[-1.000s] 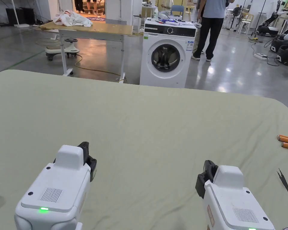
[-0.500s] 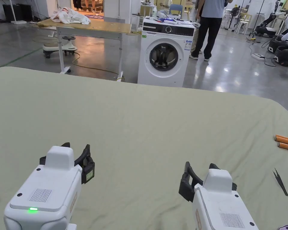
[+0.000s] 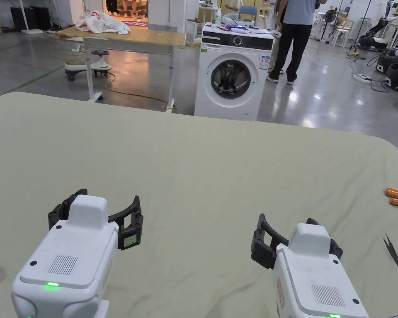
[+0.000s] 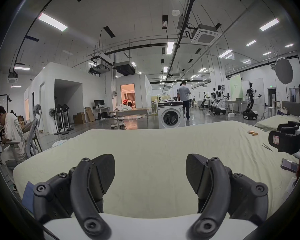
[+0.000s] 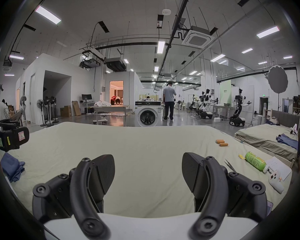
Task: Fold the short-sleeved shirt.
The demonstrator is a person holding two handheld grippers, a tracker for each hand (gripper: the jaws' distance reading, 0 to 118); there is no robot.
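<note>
Two tools over a pale green bed (image 3: 202, 165), jaws spread, gripping nothing: left tool (image 3: 95, 217), right tool (image 3: 295, 242). Blue shirt (image 5: 12, 167), crumpled, at bed's left edge beside left tool. Orange cylinders (image 3: 396, 197) and tweezers (image 3: 394, 252) near right edge. Wide bare sheet ahead.

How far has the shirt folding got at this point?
Nothing looks folded yet. A crumpled blue garment lies at the left edge of the green sheet, untouched. Left gripper and right gripper hang over bare sheet, jaws apart, empty. Fetching, spreading and folding all remain.
</note>
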